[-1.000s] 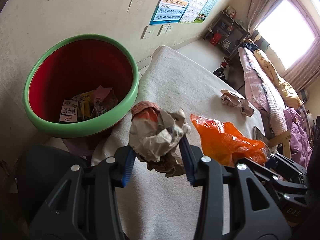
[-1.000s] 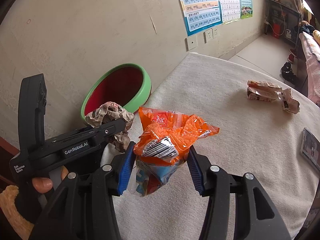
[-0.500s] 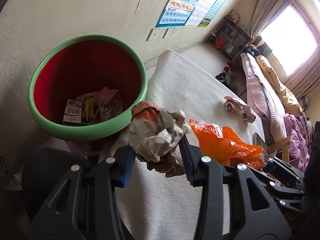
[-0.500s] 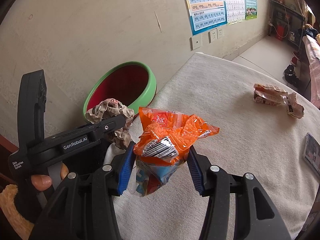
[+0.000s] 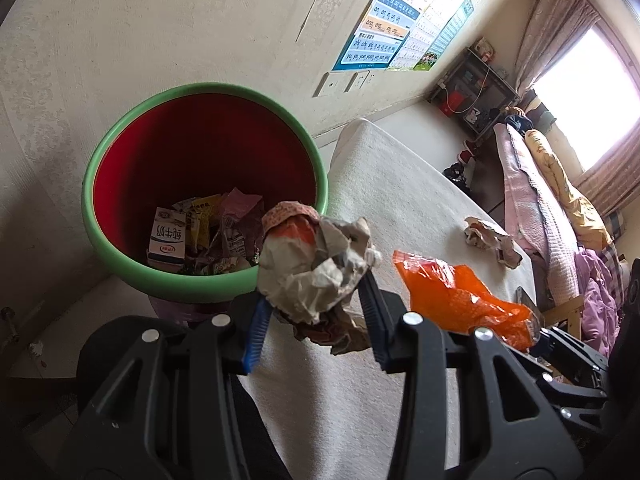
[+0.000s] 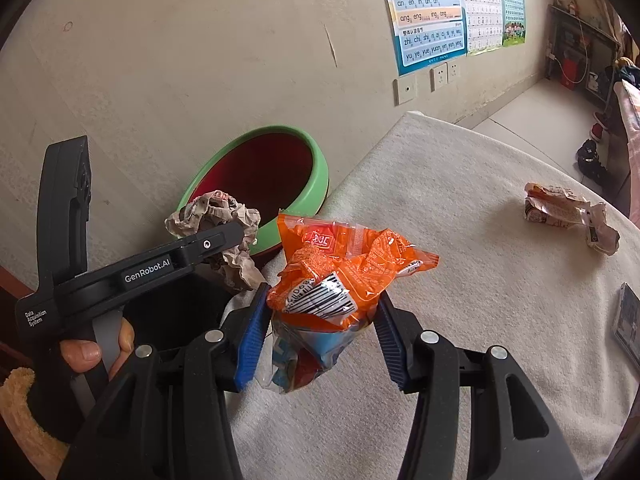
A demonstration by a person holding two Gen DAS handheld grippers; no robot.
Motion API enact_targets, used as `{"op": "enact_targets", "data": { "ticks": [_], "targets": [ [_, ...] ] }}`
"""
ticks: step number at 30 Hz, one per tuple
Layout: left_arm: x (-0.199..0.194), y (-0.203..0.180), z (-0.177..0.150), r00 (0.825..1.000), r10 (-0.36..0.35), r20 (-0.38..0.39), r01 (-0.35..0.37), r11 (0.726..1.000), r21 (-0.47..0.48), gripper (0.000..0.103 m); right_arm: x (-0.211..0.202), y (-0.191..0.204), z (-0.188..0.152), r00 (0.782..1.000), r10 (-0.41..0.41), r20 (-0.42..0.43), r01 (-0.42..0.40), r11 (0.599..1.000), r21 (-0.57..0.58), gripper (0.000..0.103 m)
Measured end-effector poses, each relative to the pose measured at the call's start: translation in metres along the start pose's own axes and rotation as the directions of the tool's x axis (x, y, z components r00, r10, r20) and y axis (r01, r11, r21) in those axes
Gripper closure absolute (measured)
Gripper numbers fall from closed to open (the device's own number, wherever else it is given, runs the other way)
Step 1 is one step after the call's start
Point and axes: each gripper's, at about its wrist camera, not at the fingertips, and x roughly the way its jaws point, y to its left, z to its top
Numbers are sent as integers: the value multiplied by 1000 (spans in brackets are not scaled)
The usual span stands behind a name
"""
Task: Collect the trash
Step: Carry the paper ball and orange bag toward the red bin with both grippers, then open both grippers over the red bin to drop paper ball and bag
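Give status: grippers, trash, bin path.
Left gripper shut on crumpled brown paper wad, near green-rimmed red bin. Right gripper shut on orange plastic snack bag. One crumpled wrapper left on table. Path clear.

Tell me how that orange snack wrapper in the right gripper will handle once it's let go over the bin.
The orange snack wrapper looks like thin crinkled film, so probably very light and floppy. Its glossy surface may slip between the right gripper pads. It will likely flutter, not drop straight.

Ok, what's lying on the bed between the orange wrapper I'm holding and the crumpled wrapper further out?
Nothing: only bare cover between the orange wrapper and the crumpled wrapper, per the right wrist view.
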Motion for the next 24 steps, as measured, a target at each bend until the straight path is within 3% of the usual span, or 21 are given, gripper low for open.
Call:
{"op": "enact_targets", "data": {
  "ticks": [15, 24],
  "targets": [
    [-7, 25, 16, 998, 44, 39, -42, 998, -54, 63, 8, 12, 7, 1000, 23, -4, -23, 999, -33, 54],
    [-10, 40, 28, 995, 75, 61, -70, 994, -81, 63, 21, 31, 30, 999, 50, 10, -49, 996, -81, 54]
  ]
}}
